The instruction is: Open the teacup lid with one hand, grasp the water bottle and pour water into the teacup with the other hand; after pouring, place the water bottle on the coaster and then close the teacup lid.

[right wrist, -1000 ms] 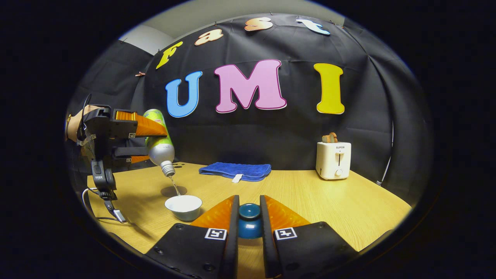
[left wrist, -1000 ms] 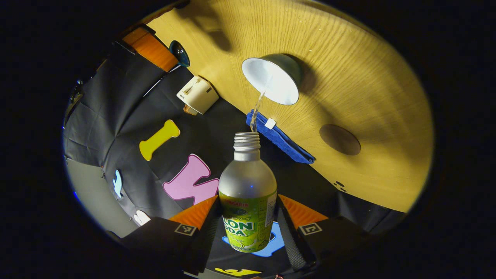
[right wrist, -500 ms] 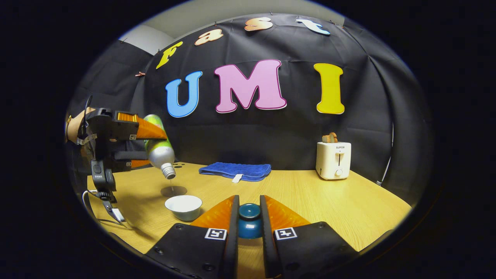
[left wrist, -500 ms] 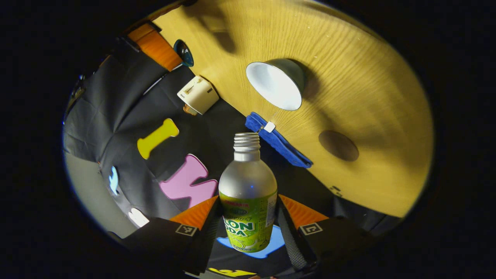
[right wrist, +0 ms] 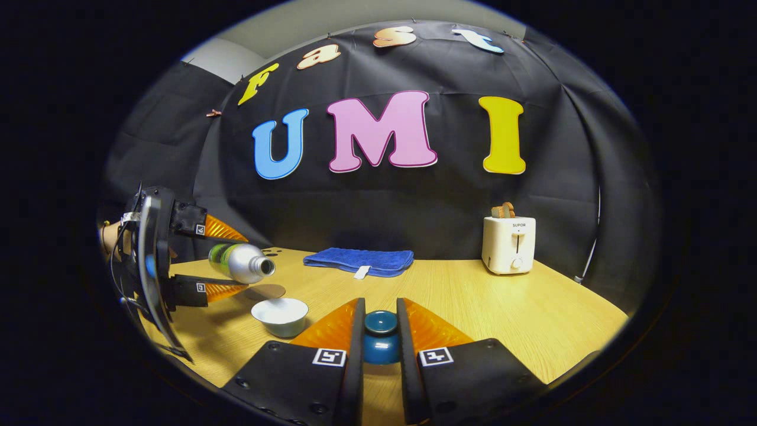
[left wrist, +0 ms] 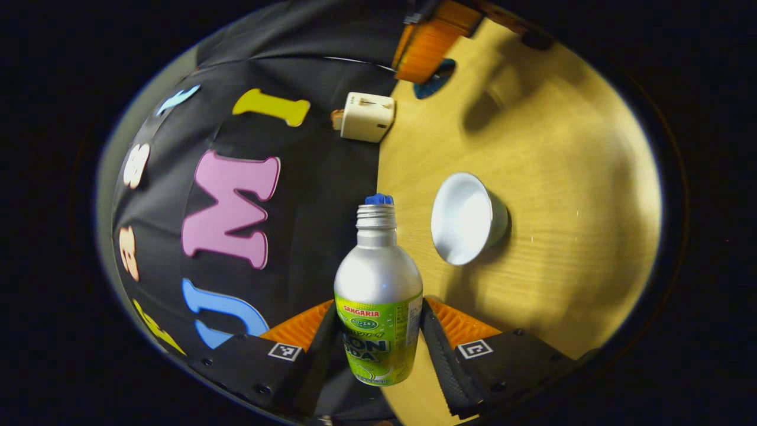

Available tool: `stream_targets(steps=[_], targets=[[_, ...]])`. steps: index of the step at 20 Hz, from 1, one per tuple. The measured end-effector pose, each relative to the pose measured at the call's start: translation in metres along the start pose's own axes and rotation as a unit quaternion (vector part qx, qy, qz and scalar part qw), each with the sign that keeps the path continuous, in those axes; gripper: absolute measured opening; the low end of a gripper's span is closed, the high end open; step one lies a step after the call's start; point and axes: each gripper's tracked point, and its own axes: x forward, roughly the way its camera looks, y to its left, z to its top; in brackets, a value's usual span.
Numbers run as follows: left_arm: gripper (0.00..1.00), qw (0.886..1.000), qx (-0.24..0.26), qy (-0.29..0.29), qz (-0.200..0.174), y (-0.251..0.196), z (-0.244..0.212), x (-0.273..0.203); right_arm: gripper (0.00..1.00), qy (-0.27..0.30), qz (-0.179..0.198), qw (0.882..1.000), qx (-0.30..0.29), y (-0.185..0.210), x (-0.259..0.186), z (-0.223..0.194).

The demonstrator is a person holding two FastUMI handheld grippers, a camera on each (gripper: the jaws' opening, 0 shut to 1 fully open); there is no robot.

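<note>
My left gripper (left wrist: 378, 349) is clamped on the water bottle (left wrist: 378, 296), one finger on each side of the labelled lower body, and the bottle lies close to level, its open threaded mouth pointing away from me. In the right gripper view that bottle (right wrist: 239, 262) hangs above the table (right wrist: 473, 296), just over and a little behind the teacup (right wrist: 280, 315), which stands uncovered with its white inside showing. No stream shows at the mouth, so I judge the pour over.

The bottle looks like thin metal: stiff, smooth, a bit slick under the label. With water gone it is probably light, though I cannot see how much is left inside. The hold low on the body is good for tipping it upright; squeezing harder might dent it, so a firm, even pinch is the way.

The coaster (right wrist: 265, 291) lies flat on the table just behind the teacup, partly under the bottle's neck. That is where the base should land.

My right gripper (right wrist: 380, 334) has its fingers pressed on the teacup lid (right wrist: 380, 337), gripping the rounded knob on both sides, held low over the table. It looks like glazed ceramic: hard, slippery, chip-prone, so it wants a gentle, square set-down on the cup's rim.
</note>
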Motion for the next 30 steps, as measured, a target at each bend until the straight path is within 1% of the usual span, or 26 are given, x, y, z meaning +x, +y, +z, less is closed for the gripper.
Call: stream_targets(steps=[1, 2, 3, 4, 6, 7, 10, 11, 12, 14, 16, 17, 20, 21, 24, 26, 28, 30], targets=[[0.81, 0.998, -0.064, -0.013, -0.006, -0.003, 0.006, -0.003, 0.3, 0.0, 0.0, 1.0, 0.0, 0.0, 0.0, 0.0], [0.81, 0.992, -0.127, -0.024, -0.01, -0.003, 0.011, -0.003, 0.3, 0.0, 0.0, 1.0, 0.0, 0.0, 0.0, 0.0], [0.8, 0.982, -0.184, -0.039, -0.013, 0.0, 0.018, -0.004, 0.3, 0.0, 0.0, 1.0, 0.0, 0.0, 0.0, 0.0], [0.8, 0.969, -0.238, -0.055, -0.015, 0.003, 0.021, -0.002, 0.3, 0.0, 0.0, 1.0, 0.0, 0.0, 0.0, 0.0], [0.8, 0.94, -0.33, -0.087, -0.017, 0.009, 0.027, -0.001, 0.3, 0.0, 0.0, 1.0, 0.0, 0.0, 0.0, 0.0], [0.8, 0.927, -0.361, -0.097, -0.008, 0.014, 0.029, -0.001, 0.3, 0.0, 0.0, 1.0, 0.0, 0.0, 0.0, 0.0], [0.8, 0.897, -0.426, -0.111, 0.034, 0.019, 0.029, 0.002, 0.3, 0.0, 0.0, 1.0, 0.0, 0.0, 0.0, 0.0], [0.8, 0.885, -0.448, -0.117, 0.046, 0.021, 0.03, 0.0, 0.35, 0.0, 0.0, 1.0, 0.0, 0.0, 0.0, 0.0], [0.8, 0.872, -0.47, -0.122, 0.052, 0.023, 0.028, -0.003, 0.3, 0.0, 0.0, 1.0, 0.0, 0.0, 0.0, 0.0], [0.8, 0.848, -0.511, -0.129, 0.064, 0.027, 0.027, 0.0, 0.3, 0.0, 0.0, 1.0, 0.0, 0.0, 0.0, 0.0], [0.8, 0.829, -0.539, -0.13, 0.073, 0.028, 0.024, 0.005, 0.3, 0.0, 0.0, 1.0, 0.0, 0.0, 0.0, 0.0], [0.8, 0.823, -0.547, -0.131, 0.075, 0.027, 0.025, 0.006, 0.3, 0.0, 0.0, 1.0, 0.0, 0.0, 0.0, 0.0], [0.8, 0.813, -0.564, -0.123, 0.076, 0.024, 0.019, 0.005, 0.3, 0.0, 0.0, 1.0, 0.0, 0.0, 0.0, 0.0], [0.81, 0.811, -0.568, -0.119, 0.073, 0.023, 0.019, 0.006, 0.3, -0.001, 0.0, 1.0, 0.0, 0.0, 0.0, 0.0], [0.81, 0.812, -0.57, -0.099, 0.075, 0.02, 0.012, 0.018, 0.3, -0.001, 0.0, 1.0, 0.0, 0.0, 0.0, 0.0], [0.81, 0.809, -0.575, -0.097, 0.076, 0.016, 0.016, 0.021, 0.3, -0.001, 0.0, 1.0, 0.0, 0.0, 0.0, 0.0], [0.81, 0.808, -0.578, -0.094, 0.069, 0.009, 0.014, 0.022, 0.3, -0.001, 0.0, 1.0, 0.0, 0.0, 0.0, 0.0], [0.82, 0.805, -0.581, -0.097, 0.072, 0.011, 0.013, 0.021, 0.3, -0.001, 0.0, 1.0, 0.0, 0.0, 0.0, 0.0]])
